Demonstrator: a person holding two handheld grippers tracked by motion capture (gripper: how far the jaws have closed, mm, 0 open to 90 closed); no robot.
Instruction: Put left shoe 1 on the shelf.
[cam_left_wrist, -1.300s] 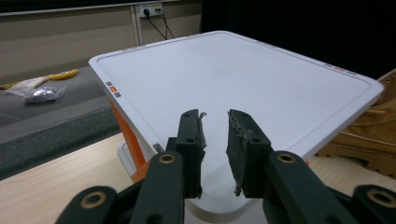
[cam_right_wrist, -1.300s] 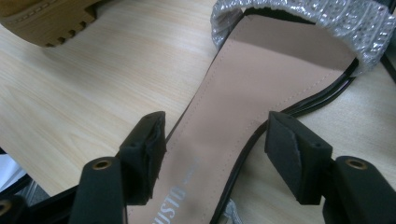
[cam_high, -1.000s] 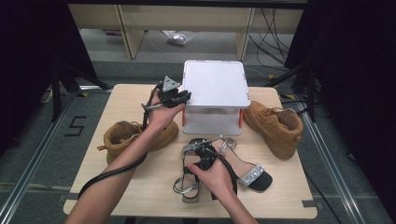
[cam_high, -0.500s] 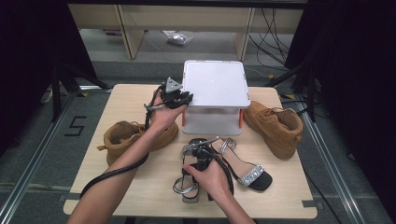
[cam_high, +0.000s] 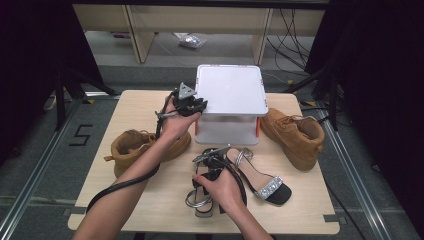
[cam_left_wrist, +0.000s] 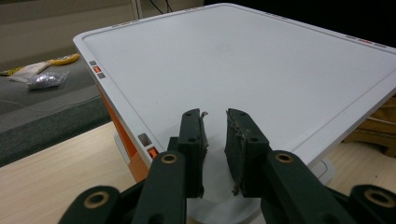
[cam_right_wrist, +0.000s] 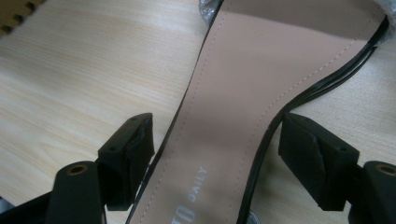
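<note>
Working left to right across the tabletop (cam_high: 125, 107), I see a tan boot (cam_high: 131, 147) lying on its side near the left edge, its opening turned toward the middle, parked out of the way rather than in play. My left gripper (cam_high: 191, 106) hovers just above the left edge of the white box lid (cam_high: 231, 91), which sits toward the far edge at the centre. In the left gripper view its fingers (cam_left_wrist: 192, 149) stand a narrow gap apart over the lid's near rim with nothing between them; they have just been opening a little. I judge I am either steadying the box or getting ready to lift that lid so the shoes can go in.

My right gripper (cam_high: 212, 162) is down near the front edge, over the silver-strapped sandal (cam_high: 202, 192) that lies flat with its footbed up. In the right gripper view the fingers (cam_right_wrist: 128, 154) are spread wide, one on each side of the tan insole (cam_right_wrist: 224, 135), not pressing it; they have just been opening to straddle its width. The next move looks like a squeeze on the sole's edges.

Just right of that lies the matching sandal (cam_high: 262, 182), angled toward the front right, its glittery toe band up. The second tan boot (cam_high: 295, 135) stands upright near the right edge, beside the box.
</note>
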